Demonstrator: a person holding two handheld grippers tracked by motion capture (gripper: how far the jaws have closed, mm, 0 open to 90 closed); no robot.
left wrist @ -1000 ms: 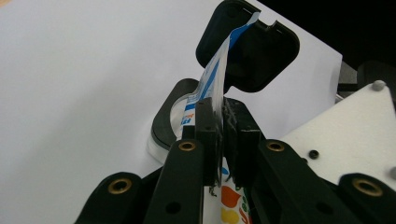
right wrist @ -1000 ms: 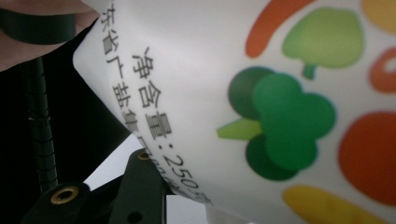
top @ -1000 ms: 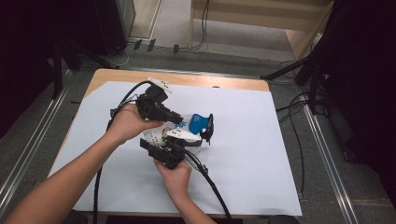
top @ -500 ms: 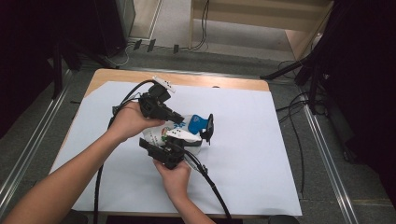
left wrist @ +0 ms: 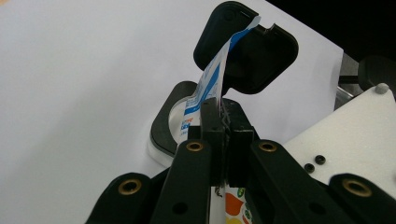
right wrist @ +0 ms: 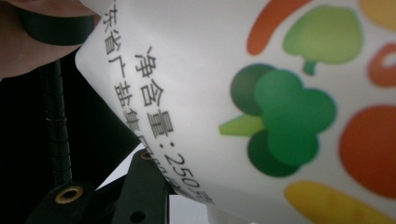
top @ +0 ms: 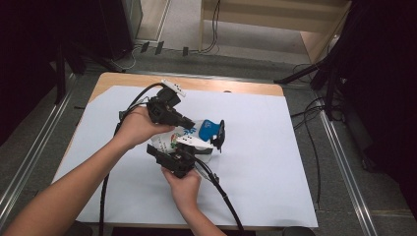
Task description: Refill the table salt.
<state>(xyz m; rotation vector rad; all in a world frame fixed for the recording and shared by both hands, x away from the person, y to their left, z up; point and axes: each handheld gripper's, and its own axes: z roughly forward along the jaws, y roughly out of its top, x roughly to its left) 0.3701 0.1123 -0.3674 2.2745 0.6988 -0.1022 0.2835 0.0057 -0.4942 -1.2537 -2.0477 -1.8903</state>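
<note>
Wooden table [top: 231,86], white sheet [top: 275,162] covering it

The left gripper [top: 189,125] was clamped tight, its hand [top: 135,127] above; the right gripper [top: 184,150] gripped from below, wrist bent.

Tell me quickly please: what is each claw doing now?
Left claw: closed, pinching the pouch by its thin edge.
Right claw: closed on the same pouch's body.

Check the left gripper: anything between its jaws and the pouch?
Nothing visible. The left gripper is shut directly on the thin edge of the white and blue pouch; the left gripper view shows the film pinched between its jaws. The right gripper holds the pouch body from the near side.
</note>
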